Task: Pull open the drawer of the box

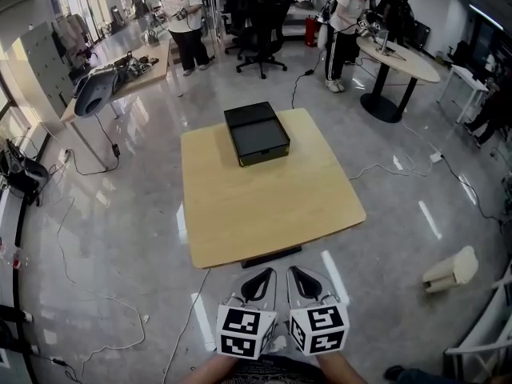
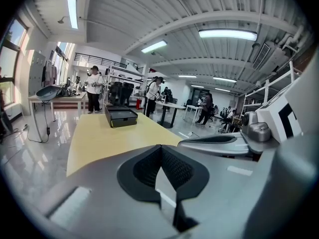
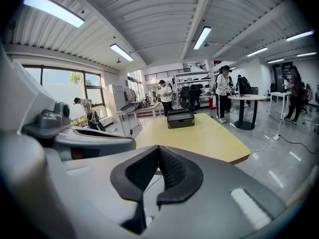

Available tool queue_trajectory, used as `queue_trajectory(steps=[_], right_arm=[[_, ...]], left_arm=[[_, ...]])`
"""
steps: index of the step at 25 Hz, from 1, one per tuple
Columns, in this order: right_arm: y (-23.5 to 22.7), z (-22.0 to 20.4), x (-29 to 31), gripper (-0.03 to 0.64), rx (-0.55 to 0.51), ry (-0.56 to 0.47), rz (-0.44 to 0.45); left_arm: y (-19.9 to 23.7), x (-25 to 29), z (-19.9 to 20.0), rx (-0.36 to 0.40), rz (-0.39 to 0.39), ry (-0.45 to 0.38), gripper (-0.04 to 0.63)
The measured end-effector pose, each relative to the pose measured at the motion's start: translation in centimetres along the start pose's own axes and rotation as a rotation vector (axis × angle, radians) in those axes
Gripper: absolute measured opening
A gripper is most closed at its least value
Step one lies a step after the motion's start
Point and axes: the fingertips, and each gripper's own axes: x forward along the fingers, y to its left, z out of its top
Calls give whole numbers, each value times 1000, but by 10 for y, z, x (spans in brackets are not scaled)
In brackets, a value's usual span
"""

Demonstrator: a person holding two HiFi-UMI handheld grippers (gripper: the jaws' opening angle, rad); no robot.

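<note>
A black box (image 1: 256, 134) with a flat lid sits on the far side of a square wooden table (image 1: 264, 206); its drawer front faces me and looks closed. Both grippers hang side by side below the table's near edge, well short of the box. My left gripper (image 1: 262, 278) and my right gripper (image 1: 298, 277) are both shut, with nothing between their pads. In the left gripper view the box (image 2: 121, 116) lies far ahead past the shut jaws (image 2: 160, 148). The right gripper view shows the box (image 3: 180, 118) beyond its shut jaws (image 3: 158, 149).
Cables trail over the glossy floor (image 1: 96, 294) at left. A side table (image 1: 112, 82) with gear stands far left, and a round table (image 1: 396, 58) far right. People stand and office chairs (image 1: 260, 38) sit behind the table. A pale object (image 1: 452, 269) lies on the floor at right.
</note>
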Motion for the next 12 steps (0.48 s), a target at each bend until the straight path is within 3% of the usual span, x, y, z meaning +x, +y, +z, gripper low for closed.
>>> queue_trajectory(steps=[5,12], right_arm=[[3,59,108,6,-23,15,-11],[46,118,228,6,-127,33,-7]], left_arm=[[94,53,58,10,-10,7,11],[217,81,106,2,-23,11,11]])
